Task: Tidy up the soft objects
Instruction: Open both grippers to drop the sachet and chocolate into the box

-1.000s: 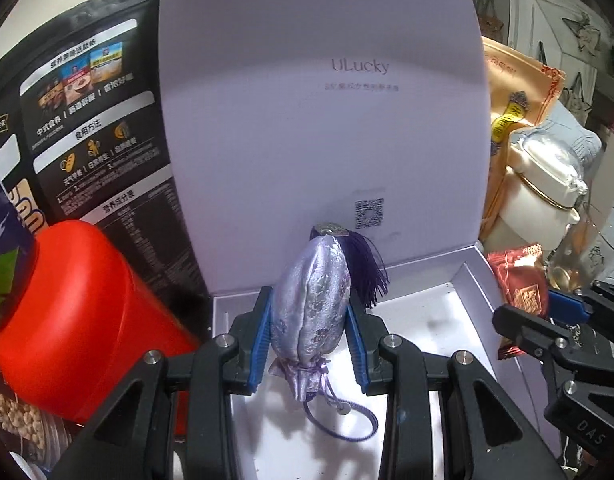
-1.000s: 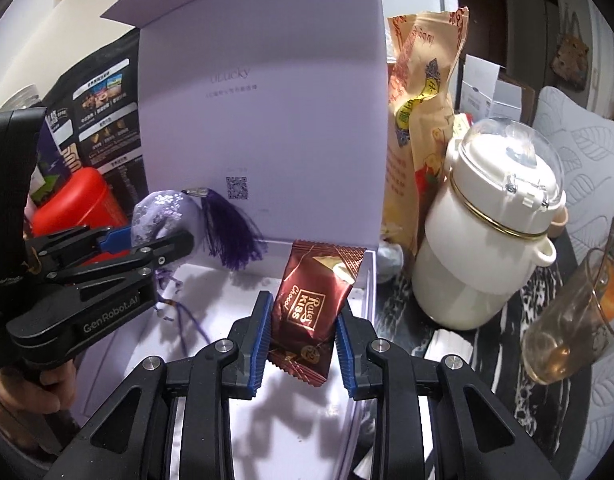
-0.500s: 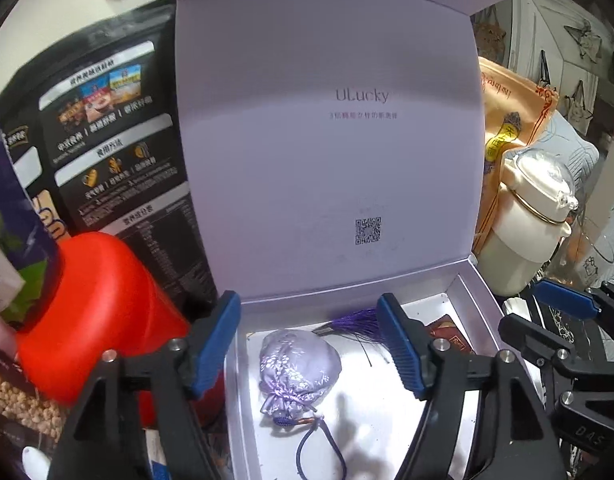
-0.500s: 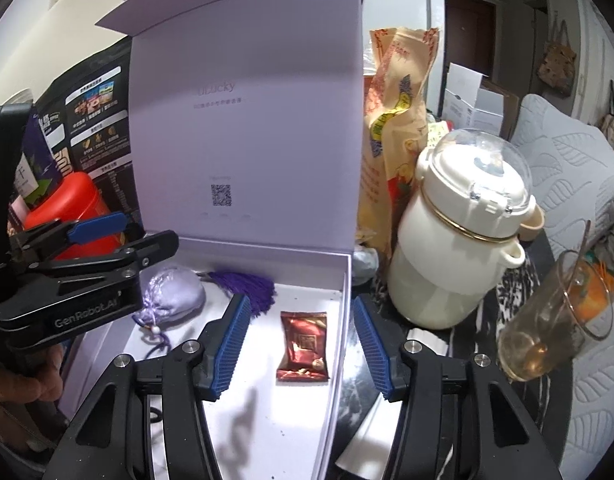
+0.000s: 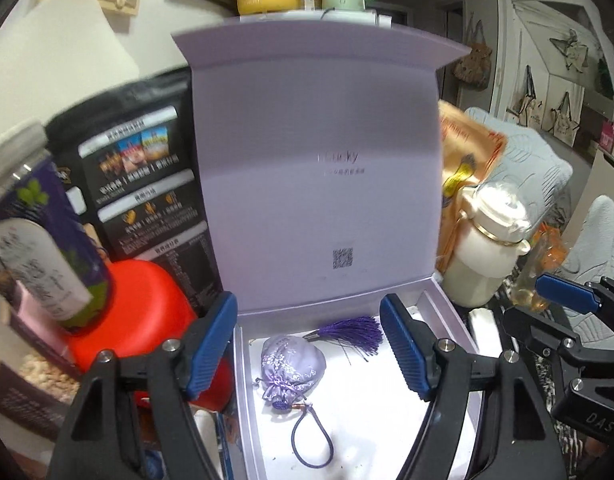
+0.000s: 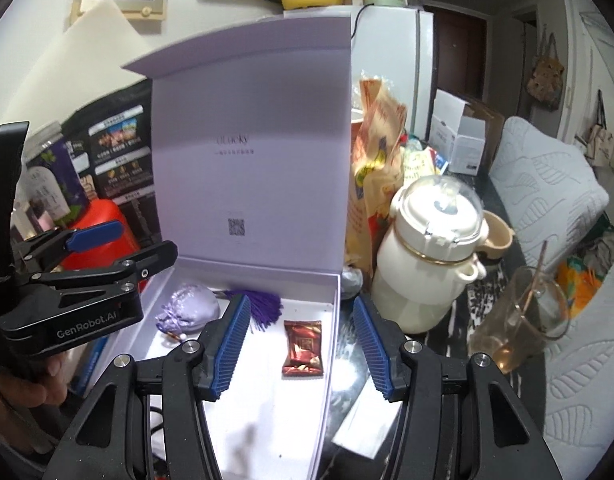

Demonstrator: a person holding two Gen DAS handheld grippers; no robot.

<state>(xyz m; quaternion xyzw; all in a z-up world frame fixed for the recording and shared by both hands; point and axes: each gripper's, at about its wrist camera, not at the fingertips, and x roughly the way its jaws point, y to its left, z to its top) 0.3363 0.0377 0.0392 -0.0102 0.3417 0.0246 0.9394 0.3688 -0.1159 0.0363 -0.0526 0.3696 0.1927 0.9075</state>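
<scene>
Both grippers lifted back; sachet (image 5: 293, 362), candy (image 6: 303, 348) stay in box (image 6: 327, 360)

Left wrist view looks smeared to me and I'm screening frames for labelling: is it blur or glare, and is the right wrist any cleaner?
Left wrist: motion blur smears the black printed food bag; right wrist: sharper, small maroon candy packet crisp.

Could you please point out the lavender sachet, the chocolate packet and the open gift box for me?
lavender sachet (image 5: 293, 364): left wrist view, middle of its embroidered body.
chocolate packet (image 6: 303, 347): right wrist view, centre of the wrapper.
gift box (image 6: 251, 184): right wrist view, inside of the raised lid.
</scene>
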